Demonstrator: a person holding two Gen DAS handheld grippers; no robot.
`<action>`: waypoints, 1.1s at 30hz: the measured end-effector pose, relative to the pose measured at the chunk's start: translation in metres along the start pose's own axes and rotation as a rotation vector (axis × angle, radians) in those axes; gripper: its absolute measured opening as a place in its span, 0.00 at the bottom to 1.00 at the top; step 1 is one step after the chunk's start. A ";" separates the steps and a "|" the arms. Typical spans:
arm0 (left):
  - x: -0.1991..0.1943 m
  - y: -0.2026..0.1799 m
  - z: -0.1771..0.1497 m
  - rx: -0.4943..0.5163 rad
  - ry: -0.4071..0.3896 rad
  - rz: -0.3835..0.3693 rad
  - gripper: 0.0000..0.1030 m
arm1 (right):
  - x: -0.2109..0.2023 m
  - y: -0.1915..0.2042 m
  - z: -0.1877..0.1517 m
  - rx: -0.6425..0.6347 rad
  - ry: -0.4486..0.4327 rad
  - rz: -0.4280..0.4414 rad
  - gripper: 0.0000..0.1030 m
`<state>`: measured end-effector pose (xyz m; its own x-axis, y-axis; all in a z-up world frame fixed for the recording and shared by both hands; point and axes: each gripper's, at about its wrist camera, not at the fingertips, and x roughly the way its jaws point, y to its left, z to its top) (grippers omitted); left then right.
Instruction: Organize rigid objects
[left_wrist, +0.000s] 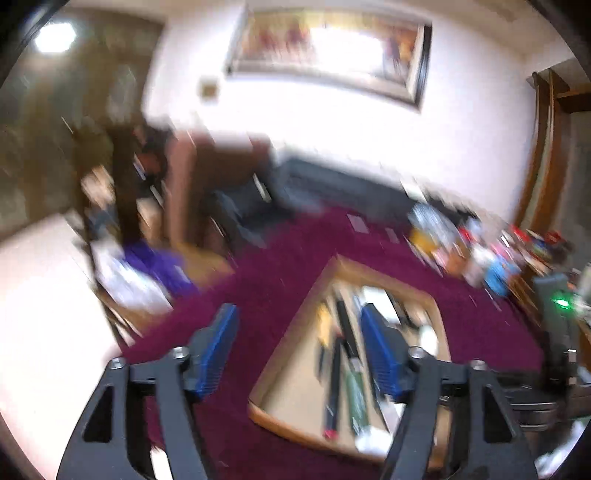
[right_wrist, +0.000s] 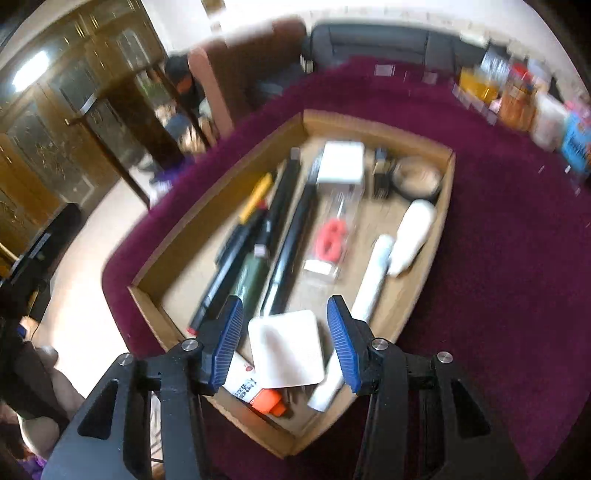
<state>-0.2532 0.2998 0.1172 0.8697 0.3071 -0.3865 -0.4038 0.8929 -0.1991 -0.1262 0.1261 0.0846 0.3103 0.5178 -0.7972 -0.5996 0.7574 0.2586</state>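
Observation:
A shallow cardboard box (right_wrist: 448, 173) sits on a maroon cloth and holds several rigid items. Among them are long black sticks (right_wrist: 291, 236), a yellow marker (right_wrist: 255, 197), a white square box (right_wrist: 340, 162), a clear pack with a red part (right_wrist: 330, 240), a white bottle (right_wrist: 412, 236), a white tube (right_wrist: 371, 277) and a round tin (right_wrist: 417, 175). My right gripper (right_wrist: 286, 339) is open above the near end of the box, its jaws either side of a white square pad (right_wrist: 286, 349). My left gripper (left_wrist: 299, 354) is open and empty, over the box's left rim (left_wrist: 291, 332). Both views are blurred.
A row of bottles and packs (right_wrist: 524, 96) stands along the far right of the cloth, also in the left wrist view (left_wrist: 469, 243). A dark sofa (left_wrist: 332, 181) and wooden cabinets (right_wrist: 55, 122) lie beyond. The other gripper's body (left_wrist: 557, 332) shows at right.

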 end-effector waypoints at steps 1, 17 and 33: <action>-0.017 -0.002 0.004 0.004 -0.087 0.026 0.96 | -0.016 -0.003 -0.001 -0.003 -0.062 -0.015 0.46; -0.044 -0.038 0.020 0.067 0.020 0.123 0.99 | -0.072 -0.043 -0.034 0.004 -0.455 -0.296 0.88; 0.005 -0.078 -0.017 0.048 0.315 0.081 0.99 | -0.047 -0.010 -0.076 -0.206 -0.321 -0.299 0.88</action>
<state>-0.2228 0.2262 0.1152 0.7016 0.2681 -0.6602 -0.4482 0.8863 -0.1165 -0.1906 0.0638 0.0785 0.6838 0.4103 -0.6033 -0.5728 0.8141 -0.0955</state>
